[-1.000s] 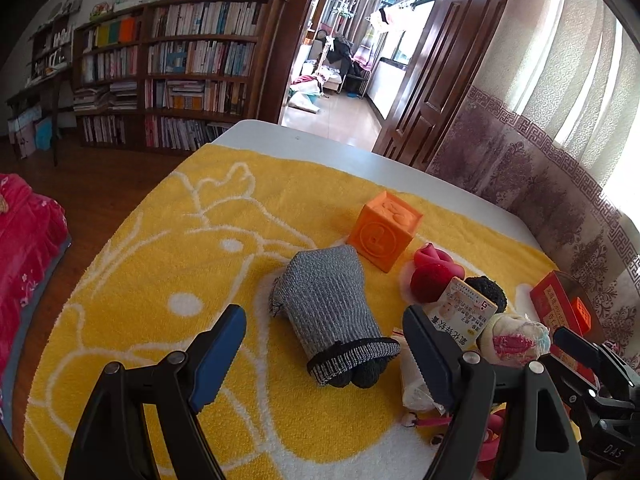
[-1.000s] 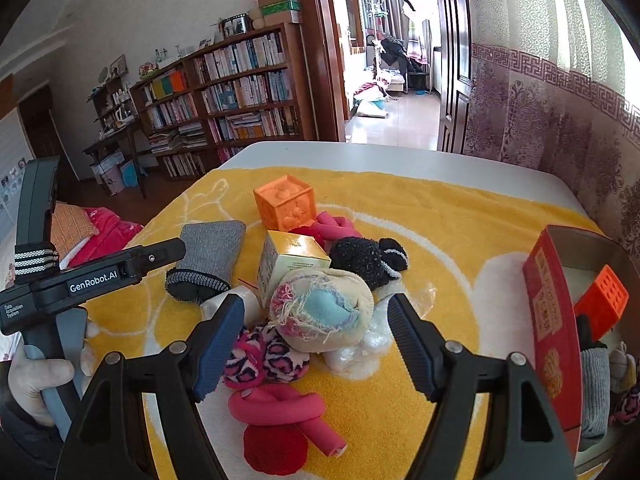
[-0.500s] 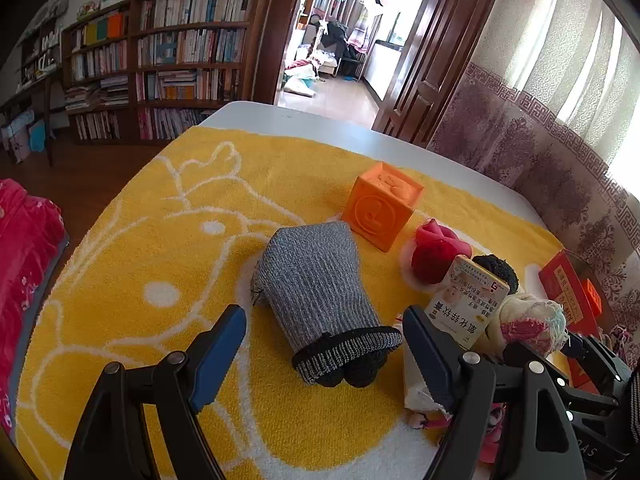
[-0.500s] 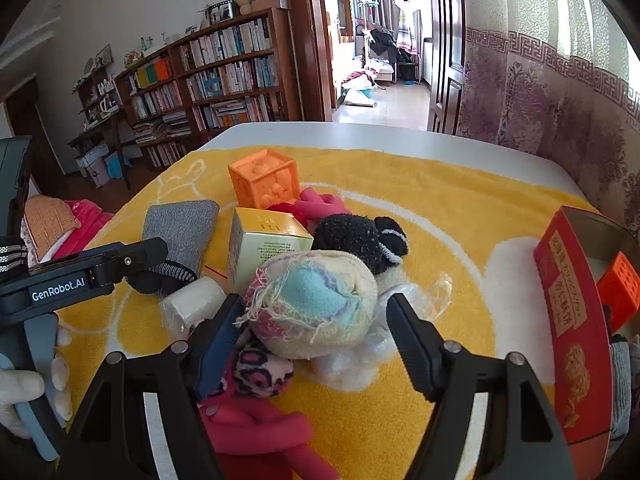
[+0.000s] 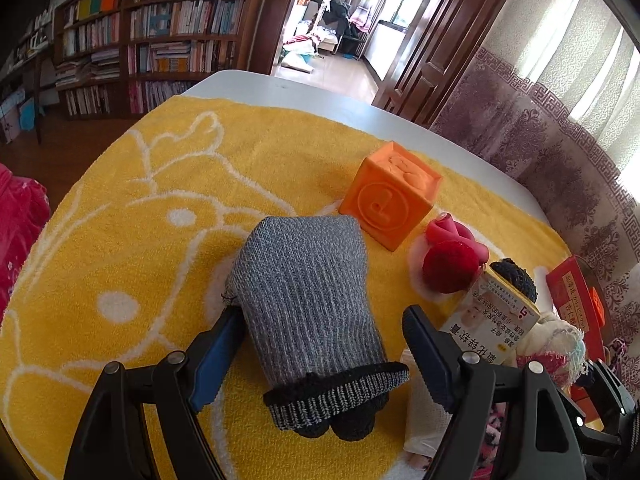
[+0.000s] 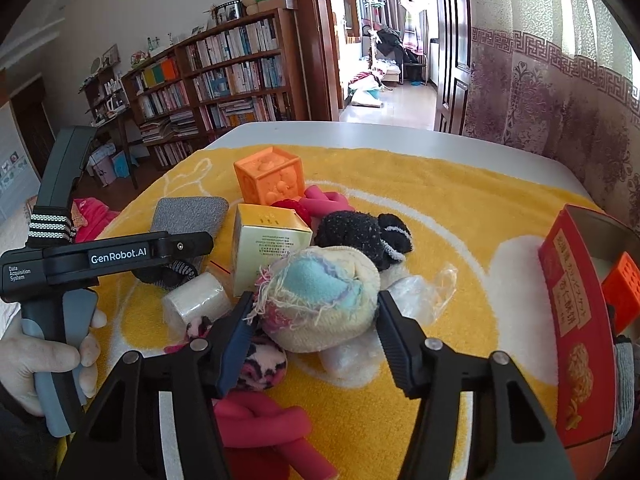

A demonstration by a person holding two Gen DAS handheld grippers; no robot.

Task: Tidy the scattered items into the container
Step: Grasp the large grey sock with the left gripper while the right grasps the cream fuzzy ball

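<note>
- The yellow towel (image 5: 120, 208) with white line drawing covers most of the white table (image 5: 304, 92); every loose item lies on it.
- The red box (image 6: 576, 320), the container, stands open at the right edge of the towel, an orange block (image 6: 624, 292) already inside.
- The grey knitted sock (image 5: 308, 300) lies between the fingers of the left gripper (image 5: 316, 348), dark cuff nearest the camera. The jaws have just been closing a little; the left pad is against the sock, the right pad stands apart from it.
- The pale fluffy sock ball (image 6: 324, 300) sits between the fingers of the right gripper (image 6: 316, 328), whose jaws have just been closing; both pads are at its sides, and whether they press is unclear.
- The orange cube (image 5: 390, 210) stands just beyond the grey sock.
- The yellow carton (image 6: 268, 244) stands behind the sock ball.
</note>
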